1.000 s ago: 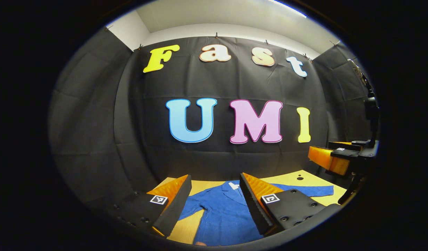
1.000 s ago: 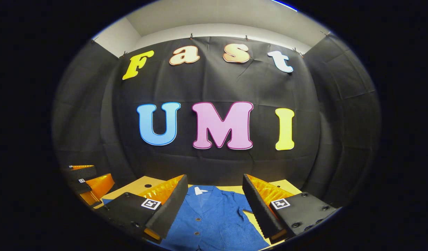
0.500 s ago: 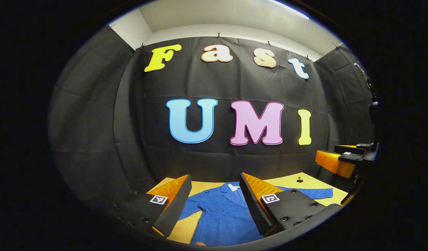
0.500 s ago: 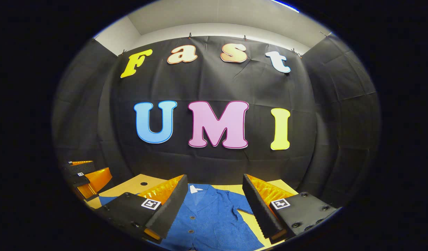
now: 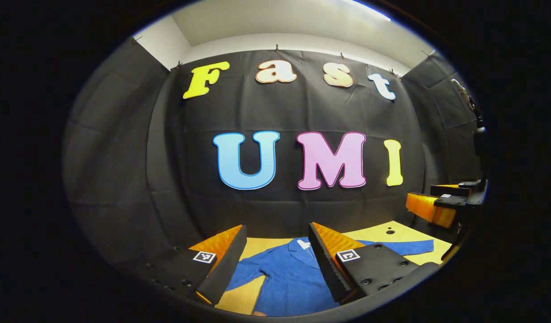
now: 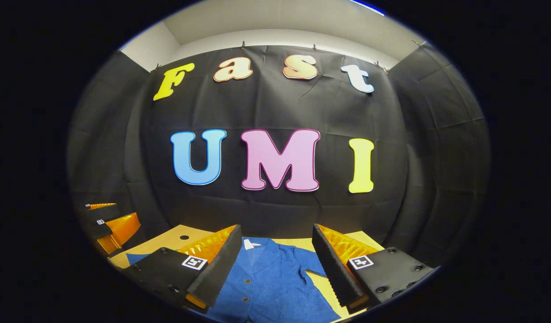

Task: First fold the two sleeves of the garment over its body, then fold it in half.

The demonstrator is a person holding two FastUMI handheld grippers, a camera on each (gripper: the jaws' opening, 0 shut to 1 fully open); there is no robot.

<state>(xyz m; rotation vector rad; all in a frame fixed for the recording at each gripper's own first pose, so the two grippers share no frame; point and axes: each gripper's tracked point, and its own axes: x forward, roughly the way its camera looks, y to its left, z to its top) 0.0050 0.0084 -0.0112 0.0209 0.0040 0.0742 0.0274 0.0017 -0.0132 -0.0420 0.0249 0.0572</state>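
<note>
Above the blue garment [image 5: 284, 278] at six o'clock, we hold both grippers [image 5: 275, 260] [image 6: 273, 260] spread and empty; pinching two layers could drag its body.

1. The blue finely ribbed cloth garment [image 6: 275, 278] carries a white neck tag [image 6: 248, 244].
2. The yellow-tan wooden table [image 5: 403, 233] shows a dark round hole [image 5: 390, 232].
3. The booth's cloth wall [image 6: 275, 107] is black.

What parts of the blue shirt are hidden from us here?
- Left gripper view: the shirt bottom is cut off by the picture edge; the left claw fingers cover part of its middle.
- Right gripper view: the right claw fingers hide the shirt sleeves; the hem is cut off.
</note>
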